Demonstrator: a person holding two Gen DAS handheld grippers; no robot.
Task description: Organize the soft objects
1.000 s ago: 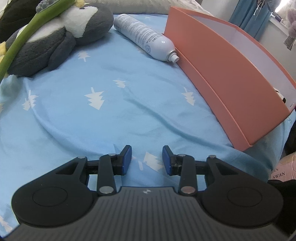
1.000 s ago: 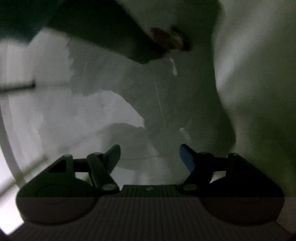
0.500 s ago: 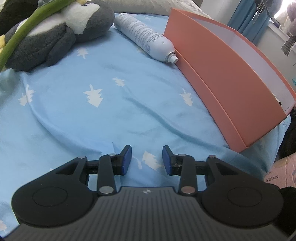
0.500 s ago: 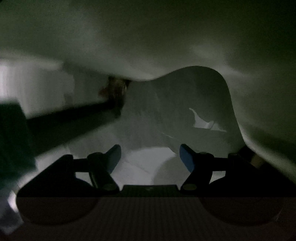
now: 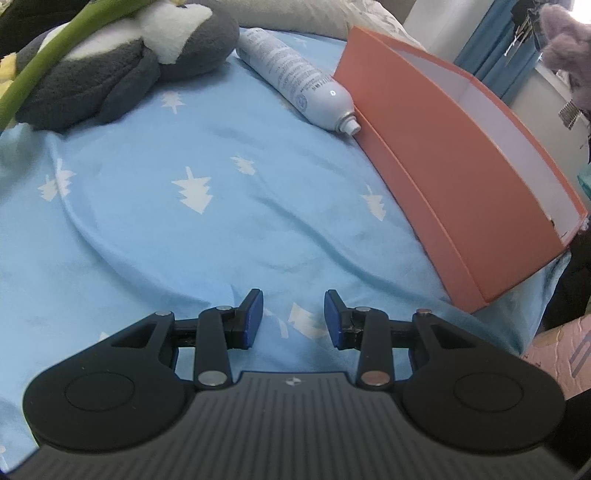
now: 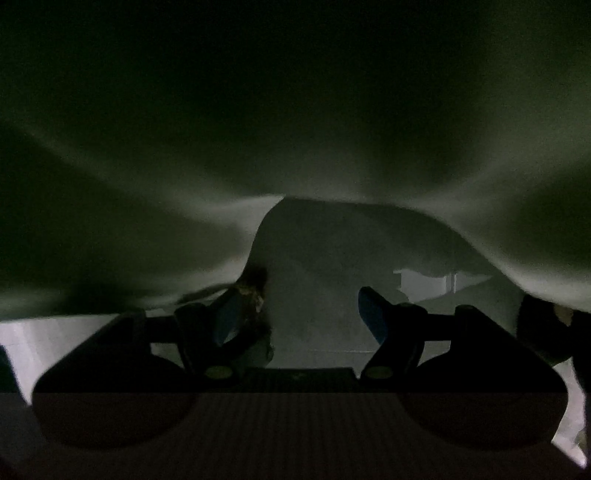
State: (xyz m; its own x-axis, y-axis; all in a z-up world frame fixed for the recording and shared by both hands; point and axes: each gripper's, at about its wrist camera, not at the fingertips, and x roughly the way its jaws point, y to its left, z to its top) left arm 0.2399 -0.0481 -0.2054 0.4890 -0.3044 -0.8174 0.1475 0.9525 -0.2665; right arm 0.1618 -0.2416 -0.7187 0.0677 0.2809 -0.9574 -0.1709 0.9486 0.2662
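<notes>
In the left wrist view a grey and white plush penguin (image 5: 122, 62) lies at the far left of the blue bedsheet (image 5: 207, 206), with a green plush stalk (image 5: 48, 59) across it. An orange box (image 5: 454, 177) with a white inside stands open at the right. My left gripper (image 5: 293, 315) is open and empty, low over the sheet. In the dark right wrist view my right gripper (image 6: 295, 314) is open, close under a pale soft mass (image 6: 295, 129) that fills the frame. A small brownish part (image 6: 253, 286) sits by its left fingertip.
A white spray can (image 5: 295, 79) lies on the sheet against the box's far corner. A grey pillow (image 5: 295, 18) lies behind. A purple plush (image 5: 565, 48) and blue curtain (image 5: 495, 48) are at the far right. The bed edge drops off at lower right.
The left gripper has drifted slightly back and right over the sheet. In the right wrist view the pale soft mass has come closer and lower, darkening the frame; the jaws stay open.
</notes>
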